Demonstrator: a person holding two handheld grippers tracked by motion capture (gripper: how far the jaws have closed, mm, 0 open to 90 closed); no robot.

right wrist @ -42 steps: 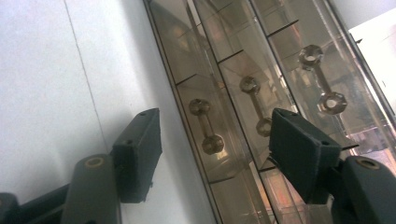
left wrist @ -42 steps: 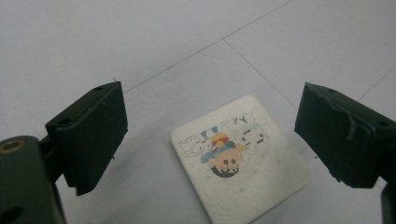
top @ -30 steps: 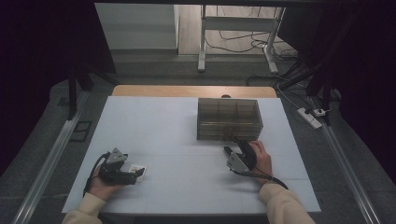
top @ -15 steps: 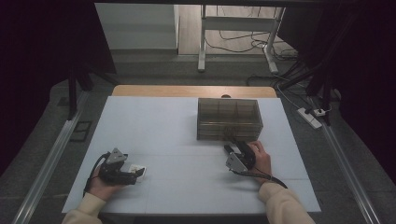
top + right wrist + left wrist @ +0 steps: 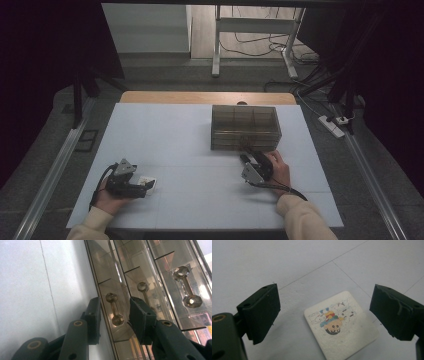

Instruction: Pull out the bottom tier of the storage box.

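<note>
A clear brown drawer box (image 5: 245,127) stands right of centre on the white table (image 5: 165,130). My right gripper (image 5: 247,156) is at its front, lower left drawer. In the right gripper view its jaws have just been closing and straddle that drawer's dumbbell-shaped handle (image 5: 114,311), with a small gap on each side, so the gripper (image 5: 115,301) is open. Two more handles (image 5: 143,287) (image 5: 186,287) show beside it. Near the front left, my left gripper (image 5: 148,186) is open over a white pad (image 5: 340,325) printed with a cartoon, lying flat between its wide jaws (image 5: 325,295).
A wooden strip (image 5: 200,97) borders the table's far edge. Metal rails (image 5: 50,175) run along both sides on the floor. A power strip (image 5: 332,125) and cables lie at the right. A white frame's legs (image 5: 216,45) stand behind the table.
The right gripper's jaws look slightly narrower at the box front. Both hands keep their places, and the pad has not moved.
</note>
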